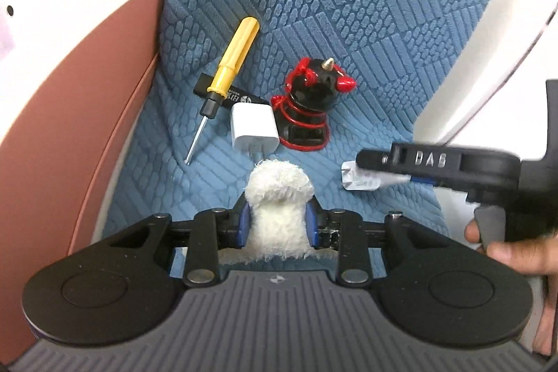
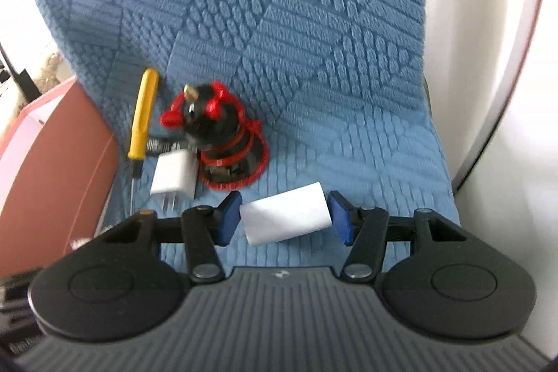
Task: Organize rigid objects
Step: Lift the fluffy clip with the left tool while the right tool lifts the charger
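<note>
Blue quilted cloth [image 1: 348,6] carries my work: the left gripper [image 1: 278,225] clamps a fluffy white plush piece [image 1: 277,197], while the right gripper [image 2: 285,217] pinches a white packet [image 2: 286,213]. Beyond lie charger [image 1: 254,126], yellow screwdriver [image 1: 230,65] and a red-and-black figurine [image 1: 310,100].

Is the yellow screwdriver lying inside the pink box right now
No, the yellow screwdriver lies on the blue mat, beside the pink box and outside it.
</note>
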The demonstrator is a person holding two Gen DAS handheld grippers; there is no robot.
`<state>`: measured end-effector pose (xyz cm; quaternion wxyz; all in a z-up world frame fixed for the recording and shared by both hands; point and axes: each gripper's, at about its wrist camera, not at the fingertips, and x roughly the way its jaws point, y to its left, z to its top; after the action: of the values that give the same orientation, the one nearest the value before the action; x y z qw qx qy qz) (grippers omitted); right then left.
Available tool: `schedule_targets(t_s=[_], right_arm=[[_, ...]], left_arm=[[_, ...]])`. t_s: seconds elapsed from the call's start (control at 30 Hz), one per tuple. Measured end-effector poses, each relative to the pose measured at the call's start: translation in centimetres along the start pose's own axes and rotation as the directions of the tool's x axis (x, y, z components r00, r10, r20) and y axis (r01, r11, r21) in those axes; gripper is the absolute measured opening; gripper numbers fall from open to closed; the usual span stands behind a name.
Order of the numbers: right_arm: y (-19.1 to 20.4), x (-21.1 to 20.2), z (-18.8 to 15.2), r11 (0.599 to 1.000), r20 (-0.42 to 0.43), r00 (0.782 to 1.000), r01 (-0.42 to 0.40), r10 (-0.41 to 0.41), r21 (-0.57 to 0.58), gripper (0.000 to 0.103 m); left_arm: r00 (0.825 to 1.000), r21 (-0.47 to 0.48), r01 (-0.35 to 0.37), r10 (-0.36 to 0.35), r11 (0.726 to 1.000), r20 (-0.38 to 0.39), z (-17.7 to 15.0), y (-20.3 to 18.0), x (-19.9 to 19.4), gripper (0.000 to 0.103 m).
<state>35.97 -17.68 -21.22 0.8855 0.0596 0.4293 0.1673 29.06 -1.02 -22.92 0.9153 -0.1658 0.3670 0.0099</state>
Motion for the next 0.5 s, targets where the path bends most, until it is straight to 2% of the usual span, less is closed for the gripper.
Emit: schedule_targets(t_s=[0.17, 0.37, 0.5], right_arm=[[0.4, -1.8, -2.2, 1.0, -0.005, 1.0, 0.01, -0.01, 0.007, 0.057], [0.4, -3.9, -4.5, 0.999, -0.009, 1.0, 0.001, 0.0, 0.043, 0.057], [1.7, -5.0, -6.5, 0.999, -0.013, 0.999, 0.04, -0.04, 0.007, 0.057]], left_arm=[[1.0, 0.037, 0.011, -0.011, 0.999, 0.009, -0.7, 0.1, -1.7, 0.036], [1.0, 0.222, 0.02, -0.025, 0.975, 0.017, -1.8, -0.8, -3.1, 0.036], [0.998, 0.242, 0.062, -0.063, 0.968, -0.006, -2.5, -0.1, -3.7, 0.036]])
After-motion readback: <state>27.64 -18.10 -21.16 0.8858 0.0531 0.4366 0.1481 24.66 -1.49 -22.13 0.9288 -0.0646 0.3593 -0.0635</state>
